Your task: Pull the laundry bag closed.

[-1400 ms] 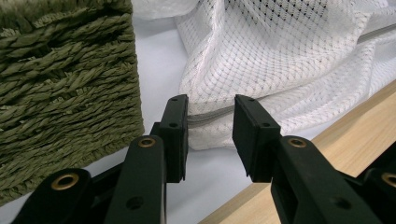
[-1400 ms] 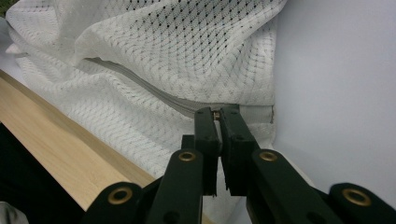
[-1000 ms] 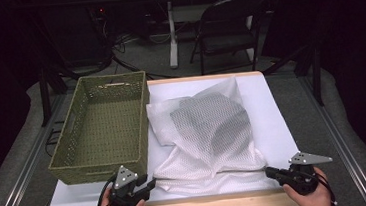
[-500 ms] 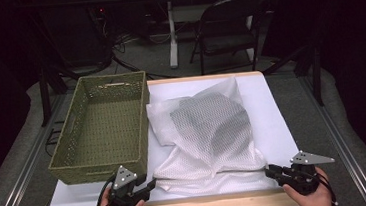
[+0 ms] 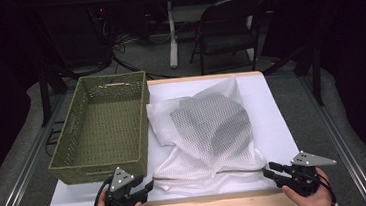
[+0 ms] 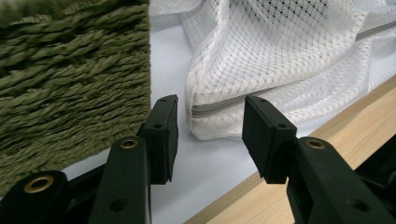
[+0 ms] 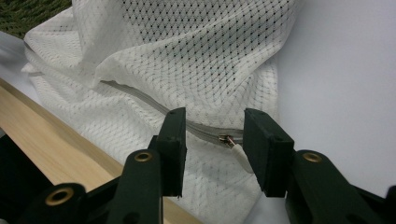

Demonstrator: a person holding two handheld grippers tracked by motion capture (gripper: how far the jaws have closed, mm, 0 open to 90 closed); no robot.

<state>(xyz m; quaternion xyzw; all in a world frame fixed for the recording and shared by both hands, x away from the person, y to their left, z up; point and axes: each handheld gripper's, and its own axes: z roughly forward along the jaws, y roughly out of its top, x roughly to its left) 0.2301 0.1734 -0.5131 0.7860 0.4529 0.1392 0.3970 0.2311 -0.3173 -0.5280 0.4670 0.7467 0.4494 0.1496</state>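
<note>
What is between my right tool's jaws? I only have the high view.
Observer: The right tool has just been opening. The zipper pull of the white mesh bag lies between its jaws, not pinched.
Operator: And the left one?
Observer: The left tool has just been opening too. The bag's zipped corner sits in the gap just ahead of its jaws, untouched.
Operator: What does the pull look like?
Observer: It is a small metal slider with a white tab hanging beside one jaw.

White mesh zip bag, crumpled, dark item inside, on table.
</note>
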